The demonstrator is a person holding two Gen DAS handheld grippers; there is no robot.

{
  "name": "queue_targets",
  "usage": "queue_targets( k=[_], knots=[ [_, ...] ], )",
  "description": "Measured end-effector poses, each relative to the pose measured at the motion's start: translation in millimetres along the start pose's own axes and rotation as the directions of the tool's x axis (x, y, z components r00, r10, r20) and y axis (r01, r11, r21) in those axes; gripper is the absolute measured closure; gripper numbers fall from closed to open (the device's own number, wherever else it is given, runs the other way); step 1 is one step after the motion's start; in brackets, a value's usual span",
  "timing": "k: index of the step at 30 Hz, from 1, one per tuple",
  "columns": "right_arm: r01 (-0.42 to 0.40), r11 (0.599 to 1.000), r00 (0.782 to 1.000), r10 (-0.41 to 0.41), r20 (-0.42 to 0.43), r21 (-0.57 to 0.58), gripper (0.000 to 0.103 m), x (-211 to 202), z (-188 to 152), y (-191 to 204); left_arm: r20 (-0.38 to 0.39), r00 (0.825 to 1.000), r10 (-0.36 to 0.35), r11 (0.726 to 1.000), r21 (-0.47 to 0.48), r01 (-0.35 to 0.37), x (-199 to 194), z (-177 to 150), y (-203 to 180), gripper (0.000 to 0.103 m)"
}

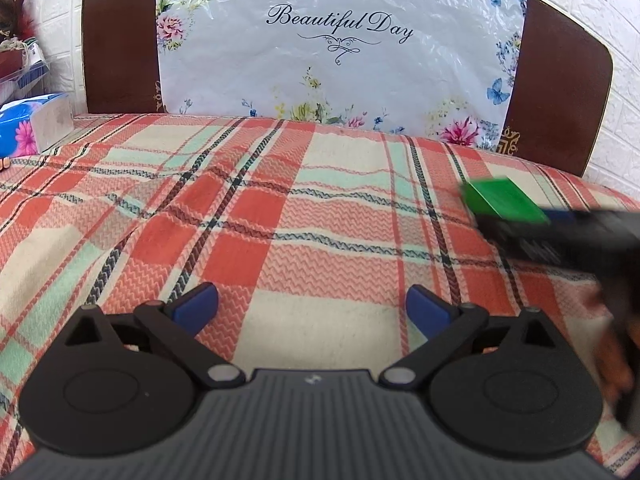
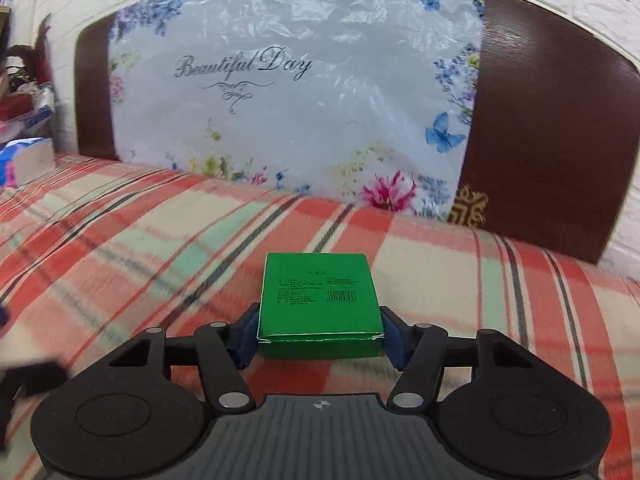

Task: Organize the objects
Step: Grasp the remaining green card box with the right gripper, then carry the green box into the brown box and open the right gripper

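Sitting between the right tool's [image 2: 320, 334] pads, the green box [image 2: 319, 300] is gripped; left tool [image 1: 312, 312] gapes wide.

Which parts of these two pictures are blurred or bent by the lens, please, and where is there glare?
Left wrist view: the right gripper and green box smear with motion at the edge, while the left gripper stays crisp. Right wrist view: the plaid blanket streaks, the box stays sharp. Both views: the headboard bows, and its plastic cover shows sheen.
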State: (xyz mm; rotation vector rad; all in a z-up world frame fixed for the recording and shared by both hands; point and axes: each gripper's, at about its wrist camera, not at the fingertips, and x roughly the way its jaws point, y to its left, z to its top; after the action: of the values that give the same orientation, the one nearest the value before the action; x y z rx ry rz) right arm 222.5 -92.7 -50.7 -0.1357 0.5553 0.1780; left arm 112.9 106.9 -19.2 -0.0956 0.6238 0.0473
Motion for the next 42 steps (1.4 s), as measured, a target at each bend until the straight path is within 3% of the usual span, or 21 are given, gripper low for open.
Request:
queue_targets(
  k=[7, 11, 13, 14, 15, 16, 17, 20, 21, 23, 28, 31, 33, 36, 37, 39, 42],
  knots=[
    [0.000, 1.000, 0.999, 0.001, -0.038, 0.025, 0.044, -100, -70, -19, -0.025, 0.999, 0.021, 0.999, 0.041, -0.020, 2, 2, -5, 0.000],
    [0.068, 0.997, 0.997, -0.066, -0.050, 0.037, 0.044, -160, -111, -33, -0.096, 0.995, 0.042, 0.998, 0.053, -0.037, 7, 14, -13, 0.000],
    [0.155, 0.985, 0.987, -0.150, -0.057, 0.080, 0.046, -181, -126, -43, -0.153, 0.988, -0.023, 1.000, 0.011, 0.025, 3, 24, -24, 0.009],
    [0.215, 0.969, 0.976, -0.208, -0.064, 0.122, 0.040, -189, -132, -49, -0.165, 0.983, -0.083, 0.997, -0.009, 0.082, -3, 29, -33, 0.011],
    [0.277, 0.946, 0.961, -0.268, -0.073, 0.171, 0.034, -194, -137, -56, -0.171, 0.974, -0.145, 0.989, -0.022, 0.144, -11, 33, -47, 0.012],
    [0.330, 0.918, 0.944, -0.318, -0.085, 0.220, 0.019, -199, -140, -63, -0.177, 0.966, -0.190, 0.982, -0.017, 0.190, -19, 36, -63, 0.012],
    [0.355, 0.898, 0.935, -0.340, -0.100, 0.261, 0.016, -202, -142, -69, -0.192, 0.953, -0.236, 0.971, -0.001, 0.240, -28, 38, -84, 0.012],
    [0.331, 0.898, 0.944, -0.315, -0.102, 0.290, 0.017, -205, -146, -76, -0.253, 0.889, -0.381, 0.913, 0.049, 0.406, -55, 32, -147, 0.012],
    [0.331, 0.903, 0.944, -0.316, -0.100, 0.274, 0.017, -205, -147, -73, -0.278, 0.867, -0.414, 0.892, 0.068, 0.448, -64, 27, -166, 0.012],
    [0.326, 0.913, 0.945, -0.313, -0.090, 0.246, 0.016, -204, -147, -69, -0.324, 0.839, -0.436, 0.864, 0.109, 0.491, -75, 14, -197, 0.012],
    [0.286, 0.929, 0.957, -0.269, -0.105, 0.234, 0.009, -192, -143, -72, -0.405, 0.823, -0.399, 0.860, 0.146, 0.489, -68, -12, -234, 0.012],
    [0.271, 0.934, 0.962, -0.254, -0.101, 0.232, 0.009, -185, -141, -74, -0.458, 0.789, -0.410, 0.846, 0.132, 0.516, -57, -21, -244, 0.012],
    [0.254, 0.940, 0.966, -0.238, -0.096, 0.226, 0.009, -180, -139, -76, -0.462, 0.793, -0.397, 0.833, 0.181, 0.523, -53, -26, -253, 0.011],
    [0.225, 0.951, 0.973, -0.209, -0.095, 0.211, 0.017, -167, -133, -82, -0.458, 0.779, -0.428, 0.810, 0.187, 0.555, -54, -28, -254, 0.015],
    [0.219, 0.956, 0.975, -0.206, -0.087, 0.196, 0.031, -164, -132, -81, -0.465, 0.773, -0.433, 0.806, 0.184, 0.562, -55, -27, -255, 0.019],
    [0.193, 0.966, 0.981, -0.184, -0.068, 0.171, 0.036, -161, -129, -80, -0.477, 0.761, -0.439, 0.797, 0.185, 0.575, -58, -27, -256, 0.027],
    [0.207, 0.969, 0.978, -0.205, -0.027, 0.135, 0.037, -165, -129, -72, -0.457, 0.771, -0.443, 0.787, 0.214, 0.579, -69, -29, -256, 0.027]
  ],
)
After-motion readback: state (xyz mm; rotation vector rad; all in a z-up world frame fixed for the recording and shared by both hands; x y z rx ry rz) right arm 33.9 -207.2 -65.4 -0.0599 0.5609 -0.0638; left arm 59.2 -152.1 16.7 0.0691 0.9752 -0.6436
